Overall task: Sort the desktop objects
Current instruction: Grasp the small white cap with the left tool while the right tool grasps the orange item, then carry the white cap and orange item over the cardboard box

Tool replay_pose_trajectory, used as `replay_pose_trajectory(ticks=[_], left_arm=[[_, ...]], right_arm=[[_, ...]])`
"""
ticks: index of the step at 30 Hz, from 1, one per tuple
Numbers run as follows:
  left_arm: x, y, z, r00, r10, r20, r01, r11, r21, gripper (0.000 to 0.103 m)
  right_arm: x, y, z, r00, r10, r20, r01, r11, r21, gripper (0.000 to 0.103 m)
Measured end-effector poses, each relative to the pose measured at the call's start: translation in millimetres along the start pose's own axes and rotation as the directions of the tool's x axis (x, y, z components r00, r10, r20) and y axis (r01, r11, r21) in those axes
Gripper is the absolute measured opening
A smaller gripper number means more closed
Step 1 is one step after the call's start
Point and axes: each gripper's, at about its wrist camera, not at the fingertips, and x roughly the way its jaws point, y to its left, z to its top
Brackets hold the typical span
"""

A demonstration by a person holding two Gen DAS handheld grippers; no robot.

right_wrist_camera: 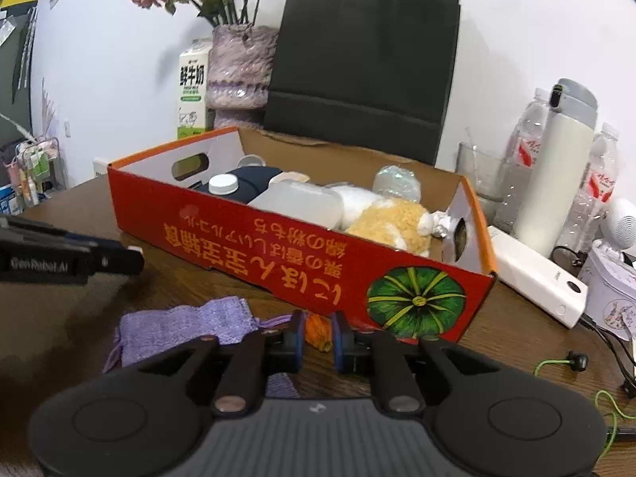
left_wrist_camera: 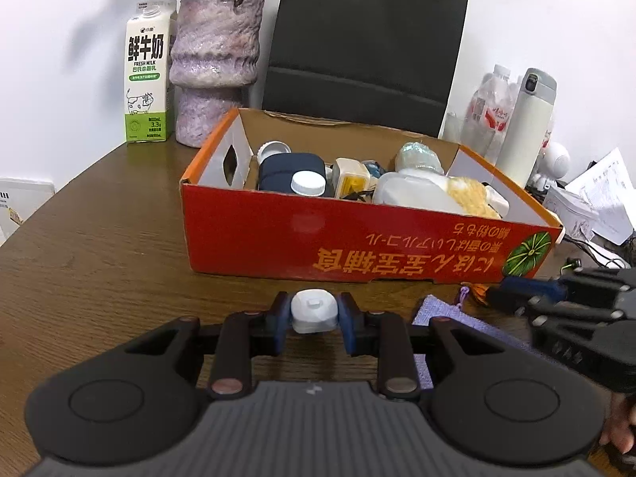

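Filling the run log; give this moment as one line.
left gripper: shut on white cap | right gripper: shut on orange thing | red box: behind both

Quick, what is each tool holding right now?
Left tool: closed on a small white cap-like object.
Right tool: closed on a small orange thing.
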Motion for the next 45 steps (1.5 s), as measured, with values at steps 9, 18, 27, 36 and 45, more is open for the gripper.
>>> replay_pose_trajectory(ticks=[9, 18, 27, 36, 45], left_arm=[[0, -8, -3, 1.000, 0.004, -0.007, -0.003, 0.999, 0.042, 0.027], [-32, -15, 5, 0.998, -0.007, 0.059, 0.004, 0.999, 0.049, 0.027], [-137, -41, -34, 0.989, -0.104, 0.107, 0.098, 0.994, 0.056, 0.027], [-220, -48, -105, 0.991, -0.083, 0.108, 0.076, 0.994, 0.073, 0.027], [-272, -50, -150, 0.987, -0.045, 0.151, 0.034, 0.996, 0.078, 0.027]], right_arm=[[5, -3, -1, 0.999, 0.016, -0.030, -0.015, 1.000, 0.025, 0.014], [-38, -1, 12, 0.997, -0.050, 0.066, 0.045, 0.996, 0.075, 0.013], [-153, 29, -22, 0.987, -0.099, 0.130, 0.062, 0.964, 0.260, 0.013], [-244, 87, -100, 0.983, -0.116, 0.141, 0.071, 0.955, 0.288, 0.013], [-291, 120, -152, 0.983, -0.138, 0.121, 0.100, 0.956, 0.274, 0.013]])
